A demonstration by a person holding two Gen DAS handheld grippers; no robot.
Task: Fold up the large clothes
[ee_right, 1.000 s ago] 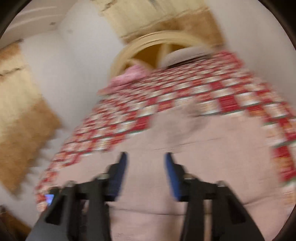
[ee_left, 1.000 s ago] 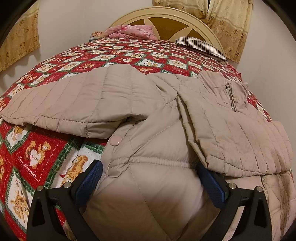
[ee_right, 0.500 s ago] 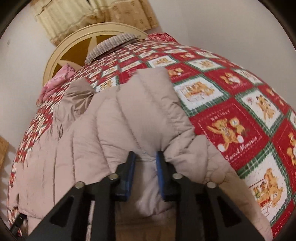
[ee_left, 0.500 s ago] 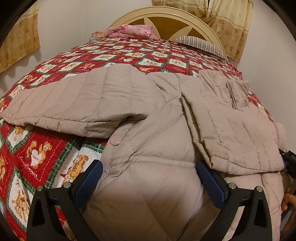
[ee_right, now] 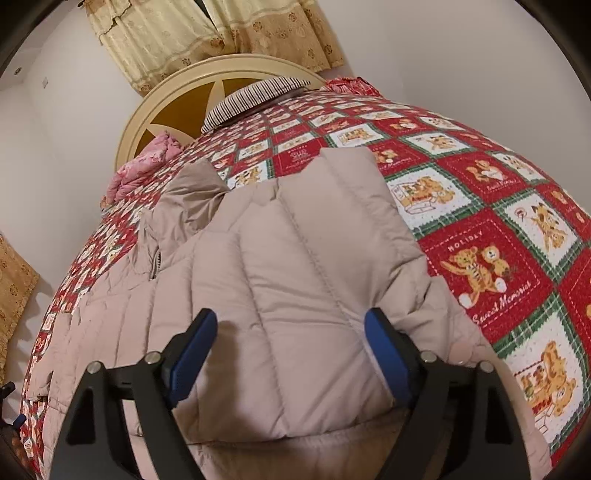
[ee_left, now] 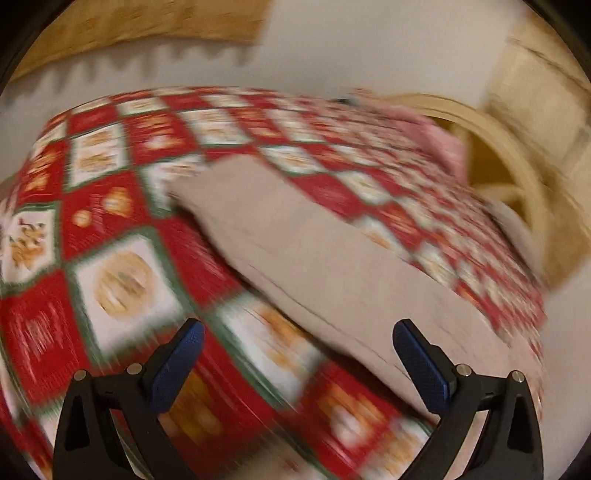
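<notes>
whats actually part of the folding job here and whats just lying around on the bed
Part of the job:
- jacket, beige, quilted, spread on the bed
- right tool, open over the jacket's folded part, jaws just opened
- left tool, open, nothing between its jaws

Just lying about:
- quilt under the jacket
- striped pillow
- pink cloth by the headboard
- curtains

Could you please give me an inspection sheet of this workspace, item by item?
Surface: bed with red teddy-bear quilt.
Job's things: beige padded jacket lies on the quilt, one sleeve folded over the body.
Clutter: striped pillow and pink bundle by the headboard.
Grippers: right hand-held gripper has just been opening, jacket between its jaws, pads not pressing; left hand-held gripper open, holding nothing, view blurred.
Cables: nothing seen.
Surroundings: white walls, yellow curtains.
</notes>
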